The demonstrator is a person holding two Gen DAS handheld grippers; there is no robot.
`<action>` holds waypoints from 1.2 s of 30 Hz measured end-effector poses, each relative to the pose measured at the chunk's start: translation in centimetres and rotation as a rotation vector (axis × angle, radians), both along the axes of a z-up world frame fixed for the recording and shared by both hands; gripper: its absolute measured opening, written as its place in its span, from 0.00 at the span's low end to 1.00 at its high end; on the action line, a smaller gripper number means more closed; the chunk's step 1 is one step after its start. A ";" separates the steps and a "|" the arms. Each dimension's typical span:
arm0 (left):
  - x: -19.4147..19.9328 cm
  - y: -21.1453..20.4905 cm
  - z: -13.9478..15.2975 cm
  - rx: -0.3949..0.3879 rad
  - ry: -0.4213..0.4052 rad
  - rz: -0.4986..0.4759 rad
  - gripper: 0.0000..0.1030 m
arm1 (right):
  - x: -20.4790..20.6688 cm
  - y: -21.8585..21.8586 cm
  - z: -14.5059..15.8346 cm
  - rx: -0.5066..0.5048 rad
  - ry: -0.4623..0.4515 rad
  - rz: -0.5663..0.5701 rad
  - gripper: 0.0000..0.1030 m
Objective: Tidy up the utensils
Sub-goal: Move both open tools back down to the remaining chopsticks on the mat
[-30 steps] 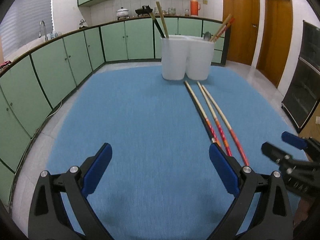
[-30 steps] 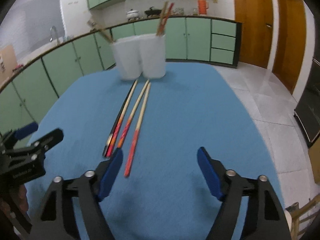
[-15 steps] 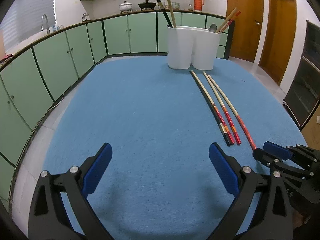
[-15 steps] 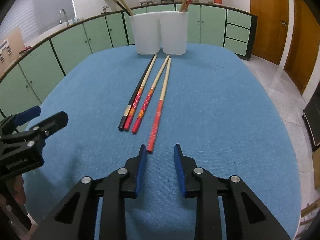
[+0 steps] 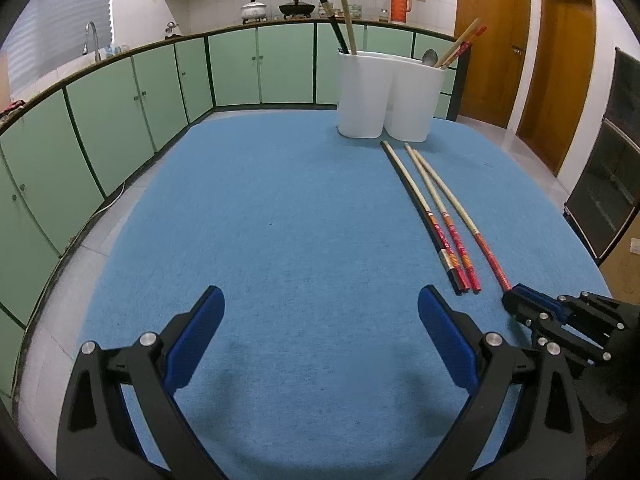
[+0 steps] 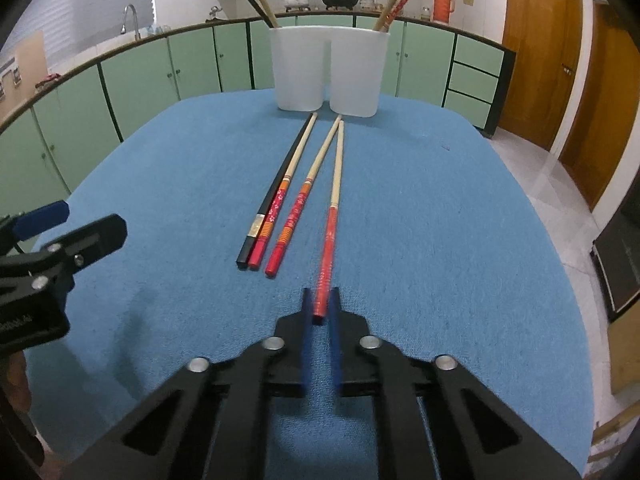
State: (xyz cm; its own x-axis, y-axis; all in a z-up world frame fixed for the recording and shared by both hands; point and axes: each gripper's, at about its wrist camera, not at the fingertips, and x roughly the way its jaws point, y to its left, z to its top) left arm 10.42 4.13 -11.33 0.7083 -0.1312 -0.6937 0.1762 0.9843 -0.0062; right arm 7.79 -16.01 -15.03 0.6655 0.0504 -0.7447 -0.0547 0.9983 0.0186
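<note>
The right gripper (image 6: 320, 304) is clamped on the red end of the rightmost wooden chopstick (image 6: 335, 184), which lies on the blue cloth-covered table (image 6: 440, 220) pointing toward the white twin-cup plastic holder (image 6: 328, 74). The left gripper (image 5: 320, 336) hovers wide open, well left of it.

My right tool (image 6: 320, 310) angled down, blue pads clamped tight on red chopstick (image 6: 325, 264) end. My left tool (image 5: 320, 334) angled down, pads spread wide, nothing between.
</note>
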 end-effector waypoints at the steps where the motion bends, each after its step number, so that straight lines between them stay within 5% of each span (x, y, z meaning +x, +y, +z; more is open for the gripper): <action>1: 0.0 -0.2 0.0 -0.001 0.001 -0.004 0.92 | 0.0 -0.2 0.0 0.009 0.002 -0.002 0.06; 9: 0.1 -3.3 -0.5 -0.007 0.024 -0.074 0.91 | 0.0 -3.7 0.6 0.076 0.011 -0.071 0.05; 13: 0.7 -5.2 -1.8 0.031 0.071 -0.106 0.74 | 0.1 -4.6 0.6 0.086 0.010 -0.081 0.05; 36: 2.7 -7.8 -3.1 0.041 0.138 -0.089 0.66 | 0.2 -5.4 0.0 0.123 0.016 -0.095 0.05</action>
